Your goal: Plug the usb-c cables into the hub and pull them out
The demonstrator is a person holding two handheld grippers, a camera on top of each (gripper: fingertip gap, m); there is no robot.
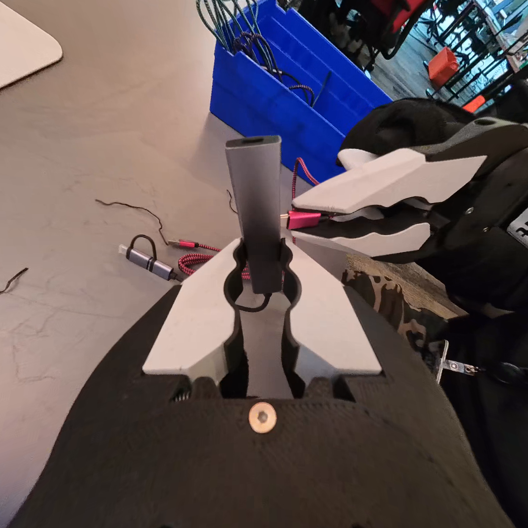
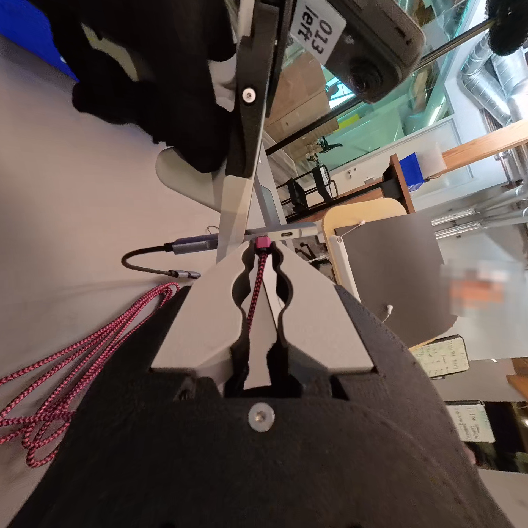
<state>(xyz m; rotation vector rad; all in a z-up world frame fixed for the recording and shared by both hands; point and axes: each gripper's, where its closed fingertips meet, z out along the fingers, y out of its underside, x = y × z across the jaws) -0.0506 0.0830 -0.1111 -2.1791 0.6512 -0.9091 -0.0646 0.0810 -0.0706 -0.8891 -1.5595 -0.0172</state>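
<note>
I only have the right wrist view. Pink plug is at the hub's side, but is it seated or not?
Observer: Not seated. In the left wrist view the pink plug shows bare metal tip just short of the hub.
Operator: Who holds the hub?
Observer: The left gripper, shut on its lower part, hub pointing away from that camera.
Operator: Any free port on the far end?
Observer: Yes, the end face shows one empty slot.
Operator: Other cables nearby?
Observer: A blue bin behind the hub holds several.
</note>
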